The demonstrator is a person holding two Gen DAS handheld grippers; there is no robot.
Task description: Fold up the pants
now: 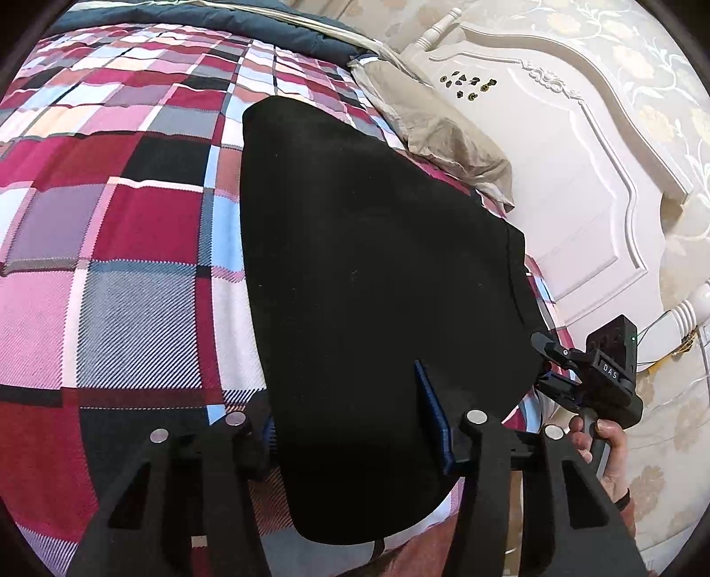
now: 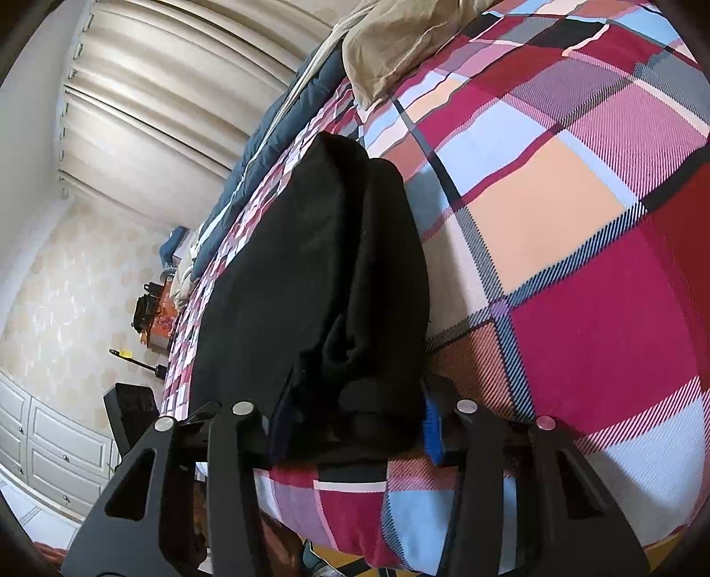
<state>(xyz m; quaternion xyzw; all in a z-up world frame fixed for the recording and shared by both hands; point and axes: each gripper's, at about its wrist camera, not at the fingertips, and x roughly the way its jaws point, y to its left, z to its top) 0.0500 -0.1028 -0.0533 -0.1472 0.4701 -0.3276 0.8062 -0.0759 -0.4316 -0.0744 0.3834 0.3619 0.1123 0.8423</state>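
Black pants lie flat and long on a plaid bedspread, running away from me. My left gripper stands at their near end with its blue-padded fingers spread wide, the cloth lying between them. My right gripper shows in the left wrist view at the pants' right edge, held by a hand. In the right wrist view the pants are bunched in folds between the right gripper's fingers, which look closed on the cloth at the bed edge.
A beige pillow and a dark blue quilt lie at the far end of the bed. A white carved headboard stands to the right. In the right wrist view, curtains, white drawers and a cluttered stand lie beyond the bed.
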